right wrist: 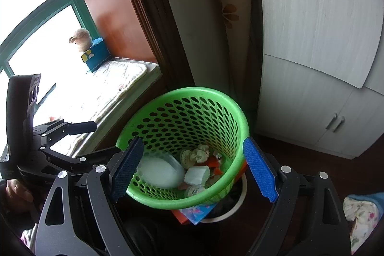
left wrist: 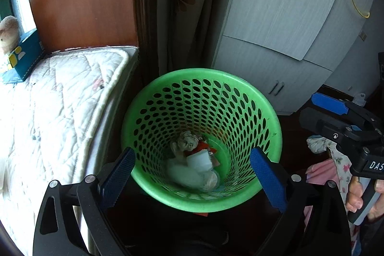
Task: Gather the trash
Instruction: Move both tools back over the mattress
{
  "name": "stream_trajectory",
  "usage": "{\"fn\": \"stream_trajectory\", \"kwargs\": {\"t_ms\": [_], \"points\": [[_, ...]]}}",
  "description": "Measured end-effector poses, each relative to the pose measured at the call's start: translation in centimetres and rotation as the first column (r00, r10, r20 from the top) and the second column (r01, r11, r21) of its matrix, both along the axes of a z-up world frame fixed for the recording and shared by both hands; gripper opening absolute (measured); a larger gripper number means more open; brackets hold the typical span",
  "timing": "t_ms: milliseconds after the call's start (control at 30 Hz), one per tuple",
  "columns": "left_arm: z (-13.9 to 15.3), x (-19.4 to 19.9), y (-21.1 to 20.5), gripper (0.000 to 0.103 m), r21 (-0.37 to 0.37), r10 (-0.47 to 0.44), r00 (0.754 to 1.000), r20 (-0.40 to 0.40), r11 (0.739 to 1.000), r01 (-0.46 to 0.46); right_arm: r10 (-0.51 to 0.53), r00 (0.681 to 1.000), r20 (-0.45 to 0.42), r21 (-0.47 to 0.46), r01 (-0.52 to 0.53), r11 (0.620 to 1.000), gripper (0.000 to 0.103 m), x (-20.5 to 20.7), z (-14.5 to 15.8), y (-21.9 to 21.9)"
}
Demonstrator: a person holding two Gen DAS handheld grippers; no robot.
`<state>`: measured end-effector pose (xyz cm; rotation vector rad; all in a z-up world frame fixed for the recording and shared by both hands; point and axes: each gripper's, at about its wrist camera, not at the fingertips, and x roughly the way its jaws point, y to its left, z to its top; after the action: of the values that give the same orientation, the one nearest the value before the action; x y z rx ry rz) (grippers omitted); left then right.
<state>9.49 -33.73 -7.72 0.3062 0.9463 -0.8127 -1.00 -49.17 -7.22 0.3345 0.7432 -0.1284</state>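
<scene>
Evidently both tools hang over the bin. Left hand-held gripper (left wrist: pixel 193 180): jaws spread wide, nothing between the pads. Right hand-held gripper (right wrist: pixel 194 170): likewise released, empty.

Round green perforated plastic waste basket (left wrist: pixel 158 92) sits directly ahead of and below both grippers, on dark floor. Inside, at the bottom: crumpled white paper and tissue wads (left wrist: pixel 192 164), some small round lidded cups (right wrist: pixel 188 156), orange-red scraps. Looks under a quarter full.

Handling, as judged: basket light, thin-walled, flexes if squeezed; the smooth rolled rim is the best hold, one pad inside and one outside, though it could slip. Contents soft, light, not fragile; a tilt would spill them.

Room: quilted white mattress edge (left wrist: pixel 72 92) close to the left gripper's left side; grey wood-grain cabinet (left wrist: pixel 283 16) beyond the basket to the right; curtain behind it. A flat printed card (right wrist: pixel 194 212) lies under the near rim. Clear space is mostly straight up and back toward the person.
</scene>
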Motion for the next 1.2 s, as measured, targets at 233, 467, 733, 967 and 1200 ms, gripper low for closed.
{"fn": "stream_trajectory", "kwargs": {"t_ms": [233,467,733,967,1200], "points": [[1.5,0.2,3.2,0.093,-0.013,0.046,0.998,0.052,0.999,-0.045,0.040,0.999,0.013,-0.009,-0.040,0.999,0.084,0.7,0.7,1.9],[2.7,0.9,8.0,0.093,-0.009,0.124,0.987,0.100,0.992,-0.124,0.099,0.995,0.016,-0.018,-0.098,0.995,0.084,2.1,1.3,4.8],[3.4,3.0,14.7,0.093,-0.014,0.254,0.960,0.116,0.967,-0.254,0.181,0.984,0.008,-0.028,-0.180,0.983,0.084,4.5,1.8,8.8],[4.3,5.1,20.8,0.093,-0.008,0.357,0.924,0.139,0.933,-0.359,0.262,0.965,-0.002,-0.033,-0.262,0.965,0.084,7.4,1.8,13.3],[5.8,8.5,27.5,0.093,-0.031,0.490,0.859,0.148,0.870,-0.492,0.331,0.943,-0.020,-0.030,-0.332,0.943,0.084,10.3,1.6,17.5]]}}
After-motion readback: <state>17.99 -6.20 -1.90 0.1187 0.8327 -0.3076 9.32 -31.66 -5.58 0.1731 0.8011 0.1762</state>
